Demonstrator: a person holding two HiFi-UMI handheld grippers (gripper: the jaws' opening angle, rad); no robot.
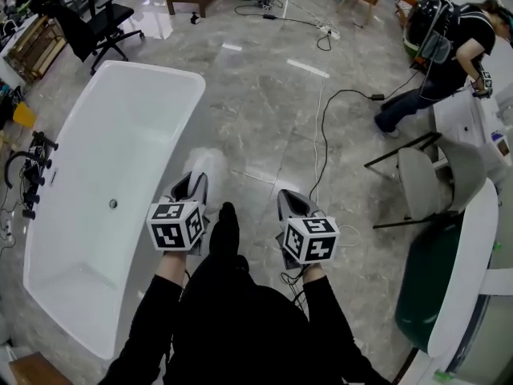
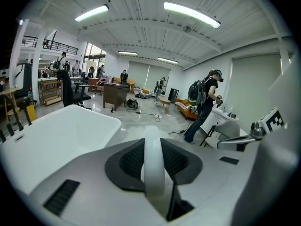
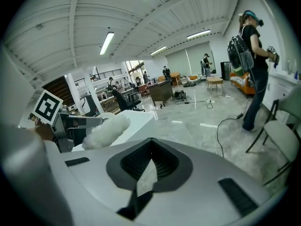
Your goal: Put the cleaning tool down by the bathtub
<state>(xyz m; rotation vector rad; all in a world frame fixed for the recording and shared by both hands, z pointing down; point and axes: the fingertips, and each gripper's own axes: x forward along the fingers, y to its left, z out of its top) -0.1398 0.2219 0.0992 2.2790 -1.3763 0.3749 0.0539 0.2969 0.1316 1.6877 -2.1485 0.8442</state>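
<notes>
The cleaning tool is a fluffy white duster (image 1: 210, 162); its head sticks out ahead of my left gripper (image 1: 195, 181) over the floor beside the white bathtub (image 1: 104, 215). That gripper is shut on the tool's white handle (image 2: 153, 168), which runs straight up between the dark pads (image 2: 131, 160). The right gripper view shows the duster head (image 3: 107, 130) at the left, in front of the bathtub (image 3: 137, 119). My right gripper (image 1: 288, 199) hangs level with the left one, to its right, shut with nothing in it (image 3: 150, 143). Both are held above the person's dark trousers.
A black cable (image 1: 321, 135) runs over the marble floor ahead of the right gripper. A grey folding chair (image 1: 425, 179) and a green-and-white tub (image 1: 437, 287) stand at the right. Another person (image 1: 449, 46) bends at the far right. An office chair (image 1: 96, 22) is behind the bathtub.
</notes>
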